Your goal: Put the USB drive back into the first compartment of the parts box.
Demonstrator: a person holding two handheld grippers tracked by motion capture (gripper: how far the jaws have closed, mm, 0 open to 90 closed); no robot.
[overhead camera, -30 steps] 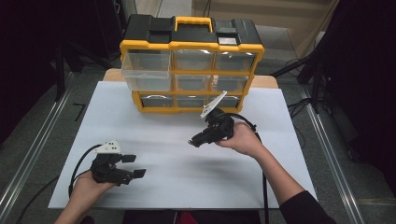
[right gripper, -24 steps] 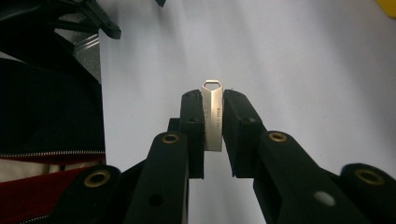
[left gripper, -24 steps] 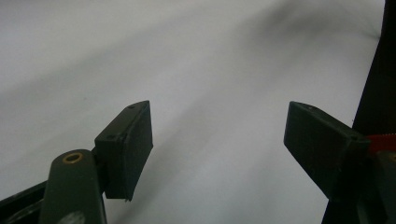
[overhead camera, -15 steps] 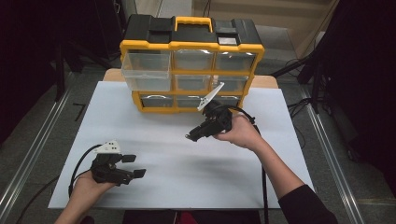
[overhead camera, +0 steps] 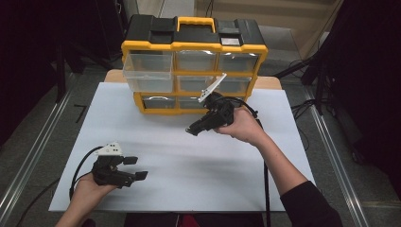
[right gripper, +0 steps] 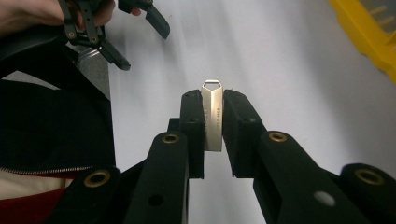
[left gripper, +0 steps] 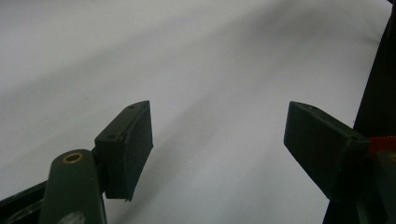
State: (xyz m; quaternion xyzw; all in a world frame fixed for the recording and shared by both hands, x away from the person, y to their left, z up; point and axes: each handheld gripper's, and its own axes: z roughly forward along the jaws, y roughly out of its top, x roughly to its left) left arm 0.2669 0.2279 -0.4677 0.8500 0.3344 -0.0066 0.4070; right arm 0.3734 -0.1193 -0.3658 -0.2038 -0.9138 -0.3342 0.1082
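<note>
Counter (overhead camera: 179, 189) white and bare fills the high view, with a yellow-and-black drawer organiser (overhead camera: 194, 66) at twelve o'clock. Near seven o'clock the left gripper (overhead camera: 135, 168) rests on the counter in a hand, jaws wide with nothing between them. Just right of centre, in front of the organiser, the right gripper (overhead camera: 193, 130) is held above the counter, tips pointing toward eight o'clock.

Left gripper view: both black jaws stand far apart over plain white surface.

Right gripper view: jaws are pinched on a small silver USB stick (right gripper: 212, 112), upright, its loop end at twelve o'clock. The left gripper shows at eleven o'clock, a yellow organiser corner at two o'clock.
</note>
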